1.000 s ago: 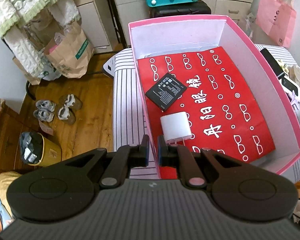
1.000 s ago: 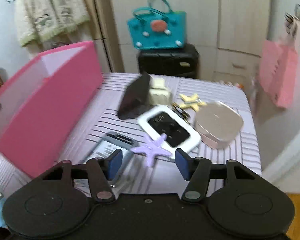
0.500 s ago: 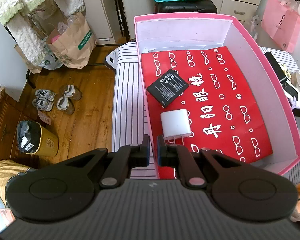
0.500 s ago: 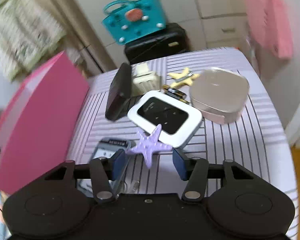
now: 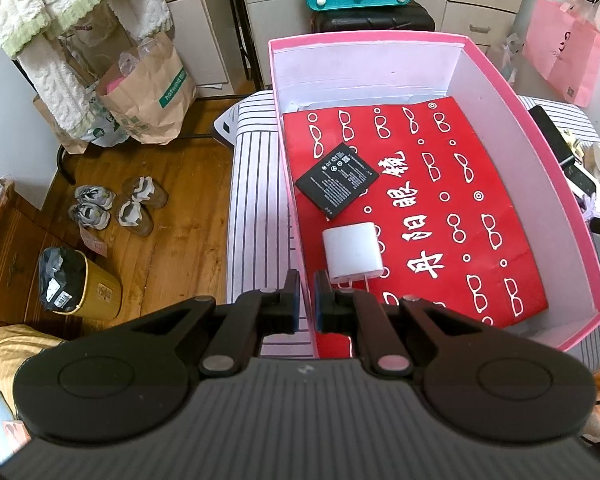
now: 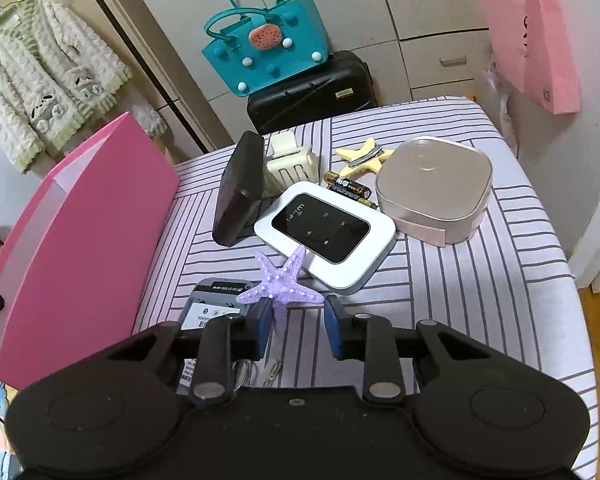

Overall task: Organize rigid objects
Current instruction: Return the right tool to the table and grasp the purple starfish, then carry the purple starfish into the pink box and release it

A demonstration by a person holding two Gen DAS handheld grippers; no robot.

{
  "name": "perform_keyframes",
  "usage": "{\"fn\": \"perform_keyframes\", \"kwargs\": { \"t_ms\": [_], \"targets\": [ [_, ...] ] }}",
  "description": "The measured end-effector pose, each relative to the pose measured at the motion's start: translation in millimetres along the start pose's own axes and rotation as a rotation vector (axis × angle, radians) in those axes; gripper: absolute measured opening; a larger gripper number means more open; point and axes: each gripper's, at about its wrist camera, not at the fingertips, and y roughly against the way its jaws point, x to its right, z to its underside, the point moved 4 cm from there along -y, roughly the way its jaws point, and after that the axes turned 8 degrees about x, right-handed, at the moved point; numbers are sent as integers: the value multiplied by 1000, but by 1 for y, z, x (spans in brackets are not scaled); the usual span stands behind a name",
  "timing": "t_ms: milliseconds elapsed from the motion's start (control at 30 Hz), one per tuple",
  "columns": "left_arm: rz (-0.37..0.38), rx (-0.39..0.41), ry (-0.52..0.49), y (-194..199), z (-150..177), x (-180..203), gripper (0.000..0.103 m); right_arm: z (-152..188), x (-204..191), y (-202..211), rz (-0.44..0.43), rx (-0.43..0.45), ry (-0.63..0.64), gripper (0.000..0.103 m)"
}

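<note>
The right tongs point(image 6: 294, 326) have been dropping and narrowing, and are closing around the purple starfish point(image 6: 281, 285), pads not yet pressing, so pickup is near. It is lying on the striped counter point(image 6: 460, 280), one arm pointing toward twelve o'clock; no long axis. The left tongs point(image 5: 306, 300) are clamping the pink box point(image 5: 556, 184) wall.

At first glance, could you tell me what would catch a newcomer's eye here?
The pink box with its red glasses-print liner dominates; the left gripper is shut on its near wall. On the striped cloth, the right gripper is closing around a purple starfish.
</note>
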Motion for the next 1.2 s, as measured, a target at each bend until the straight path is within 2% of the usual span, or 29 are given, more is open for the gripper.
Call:
{"fn": "perform_keyframes", "kwargs": {
  "t_ms": [233, 467, 633, 833, 1067, 1200],
  "targets": [
    [27, -31, 26, 0, 2, -6, 7, -5, -4, 11, -6, 1, 31, 33],
    [15, 14, 8, 8, 4, -5, 5, -20, -21, 31, -62, 22, 80, 33],
    [10, 32, 25, 11, 5, -6, 5, -41, -59, 46, -152, 42, 175, 33],
    [-5, 79, -12, 15, 8, -3, 5, -60, -117, 45, -269, 0, 326, 33],
    [28, 92, -9, 15, 9, -7, 5, -63, -193, 13, -356, -87, 528, 33],
    [41, 109, -21, 13, 11, -7, 6, -62, -227, -26, -354, -156, 627, 33]
  ]
}}
